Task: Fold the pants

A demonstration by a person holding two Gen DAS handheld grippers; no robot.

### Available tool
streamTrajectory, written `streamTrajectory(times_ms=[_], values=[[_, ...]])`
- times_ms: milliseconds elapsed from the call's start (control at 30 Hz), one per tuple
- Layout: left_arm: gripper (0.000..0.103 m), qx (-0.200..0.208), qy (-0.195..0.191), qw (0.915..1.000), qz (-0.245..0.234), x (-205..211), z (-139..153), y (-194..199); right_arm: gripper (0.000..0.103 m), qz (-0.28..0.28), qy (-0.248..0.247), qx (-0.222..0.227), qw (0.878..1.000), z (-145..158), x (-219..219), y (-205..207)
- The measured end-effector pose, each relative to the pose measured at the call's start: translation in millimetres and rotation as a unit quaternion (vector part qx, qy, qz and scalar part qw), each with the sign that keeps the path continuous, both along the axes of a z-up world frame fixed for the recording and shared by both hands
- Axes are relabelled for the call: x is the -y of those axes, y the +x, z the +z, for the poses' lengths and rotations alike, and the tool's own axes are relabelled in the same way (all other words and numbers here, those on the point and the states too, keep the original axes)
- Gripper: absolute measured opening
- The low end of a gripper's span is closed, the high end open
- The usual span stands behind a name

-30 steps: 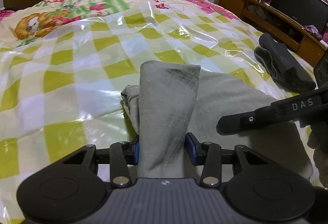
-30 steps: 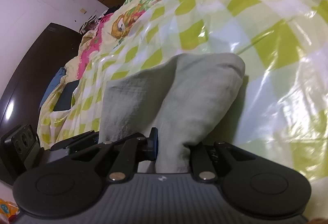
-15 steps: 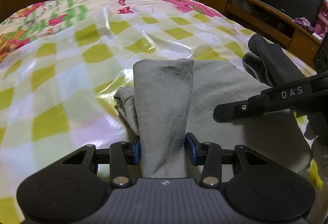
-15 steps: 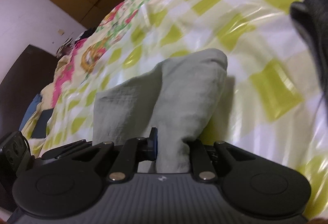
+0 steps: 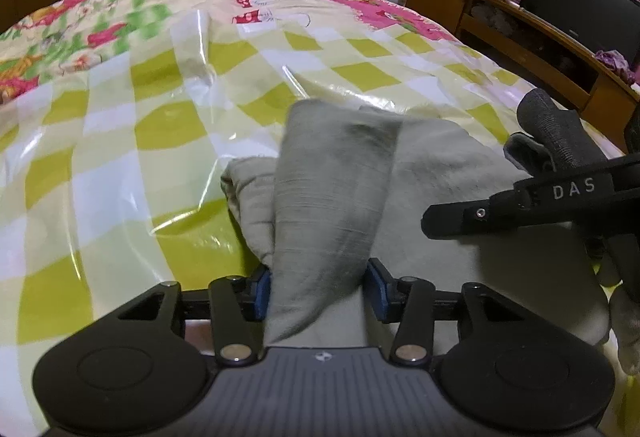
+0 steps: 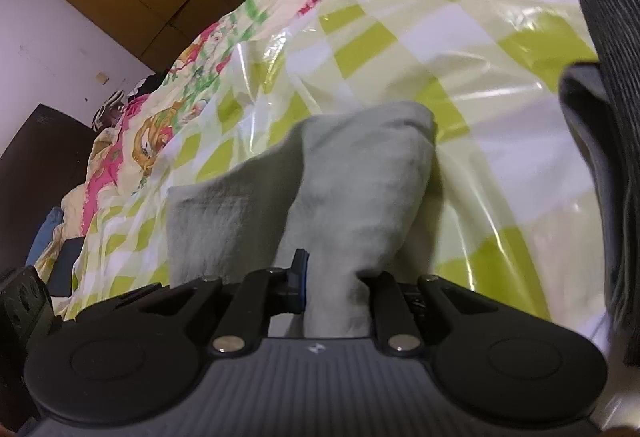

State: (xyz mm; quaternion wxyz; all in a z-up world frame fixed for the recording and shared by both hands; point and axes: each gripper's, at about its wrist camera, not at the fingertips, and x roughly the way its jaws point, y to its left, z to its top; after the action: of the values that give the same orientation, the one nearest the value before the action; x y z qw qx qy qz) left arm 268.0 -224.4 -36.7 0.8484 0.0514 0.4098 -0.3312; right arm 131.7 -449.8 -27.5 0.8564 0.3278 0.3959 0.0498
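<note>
The pants (image 5: pixel 328 193) are pale grey-green woven fabric, folded into a compact stacked bundle. The bundle rests on the checked bed cover, with two bunched sections raised off its upper layer (image 6: pixel 360 173).

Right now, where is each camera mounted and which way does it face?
Left wrist: on the left gripper, facing along the bed toward the wardrobe; its jaws are opening around the pants; right gripper crosses in.
Right wrist: on the right gripper, shut on the pants.
Shared: pants, checked cover, grey garment.
</note>
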Motion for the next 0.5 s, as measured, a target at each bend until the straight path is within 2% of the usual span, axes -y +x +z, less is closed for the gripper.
streamTrajectory(times_ms=[267,367,500], values=[[0.059,0.009,0.012,0.9992,-0.036,22,9,-18,0.014,-0.001,-0.017,-0.01,1.0,9,9,-25],[0.059,-0.005,0.002,0.9993,-0.036,35,11,-18,0.014,-0.019,-0.024,-0.018,0.999,14,21,-28],[0.059,-0.003,-0.008,0.9985,-0.055,47,16,-29,0.014,-0.036,-0.033,-0.012,0.999,28,35,-33]])
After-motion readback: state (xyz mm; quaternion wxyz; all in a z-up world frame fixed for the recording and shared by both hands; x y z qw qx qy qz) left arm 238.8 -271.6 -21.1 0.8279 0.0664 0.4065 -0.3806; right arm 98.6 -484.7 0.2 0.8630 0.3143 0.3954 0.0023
